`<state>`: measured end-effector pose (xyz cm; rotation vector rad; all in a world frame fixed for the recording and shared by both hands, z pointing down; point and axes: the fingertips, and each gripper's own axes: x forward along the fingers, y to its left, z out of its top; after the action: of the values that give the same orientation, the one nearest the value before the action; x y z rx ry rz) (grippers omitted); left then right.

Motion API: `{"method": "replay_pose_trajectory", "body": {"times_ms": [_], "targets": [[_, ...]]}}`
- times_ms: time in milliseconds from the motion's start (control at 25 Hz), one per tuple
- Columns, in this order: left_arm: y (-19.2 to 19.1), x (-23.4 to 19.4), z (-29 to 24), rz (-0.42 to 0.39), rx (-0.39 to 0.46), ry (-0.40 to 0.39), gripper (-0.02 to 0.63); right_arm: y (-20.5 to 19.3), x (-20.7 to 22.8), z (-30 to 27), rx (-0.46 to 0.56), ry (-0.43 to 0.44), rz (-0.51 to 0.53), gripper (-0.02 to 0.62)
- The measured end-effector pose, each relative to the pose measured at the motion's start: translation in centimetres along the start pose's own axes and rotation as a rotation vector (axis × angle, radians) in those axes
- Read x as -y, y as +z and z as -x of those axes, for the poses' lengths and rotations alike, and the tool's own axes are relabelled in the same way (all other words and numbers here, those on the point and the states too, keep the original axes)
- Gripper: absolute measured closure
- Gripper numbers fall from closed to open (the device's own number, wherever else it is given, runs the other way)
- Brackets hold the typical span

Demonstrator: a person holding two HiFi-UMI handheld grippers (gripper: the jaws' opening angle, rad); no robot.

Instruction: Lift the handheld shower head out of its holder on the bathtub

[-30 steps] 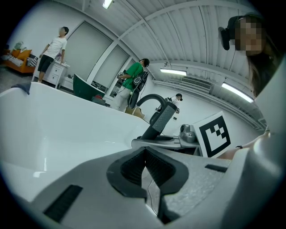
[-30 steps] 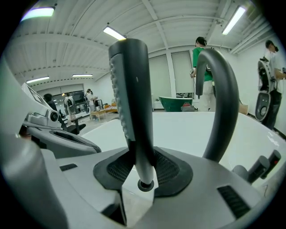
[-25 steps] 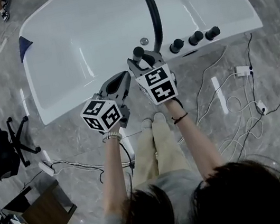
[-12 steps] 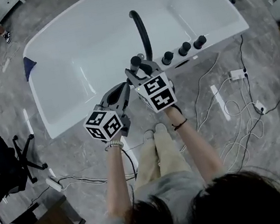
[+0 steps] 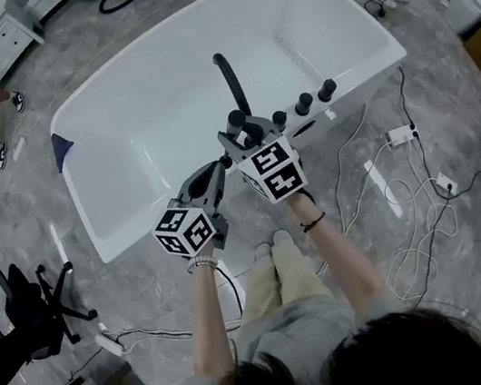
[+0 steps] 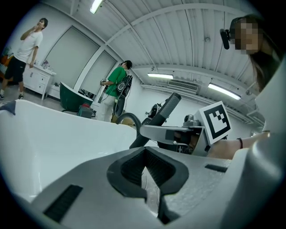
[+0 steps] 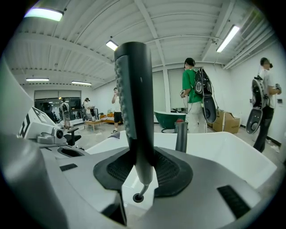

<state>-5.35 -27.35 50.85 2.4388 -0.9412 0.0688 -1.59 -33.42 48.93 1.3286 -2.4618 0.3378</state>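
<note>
R gripper (image 7: 142,169) clamps shower head (image 7: 134,98), L gripper (image 6: 145,169) jaws together

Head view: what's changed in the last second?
Mostly the camera: it pulled back, so the bathtub looks smaller. The right gripper stayed shut on the handheld shower head, which now sits above its holder; any rise is too slight to judge. The left gripper stayed shut and empty by the near rim.
</note>
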Motion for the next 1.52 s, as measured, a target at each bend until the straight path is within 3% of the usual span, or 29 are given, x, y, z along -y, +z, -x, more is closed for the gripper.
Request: {"method": "replay_pose_trajectory", "body": {"times_ms": [1520], "targets": [[12.7, 9.9, -0.5, -0.190, 0.164, -0.152, 0.601, 13.2, 3.0, 12.4, 0.226, -0.106, 0.046, 0.463]]}}
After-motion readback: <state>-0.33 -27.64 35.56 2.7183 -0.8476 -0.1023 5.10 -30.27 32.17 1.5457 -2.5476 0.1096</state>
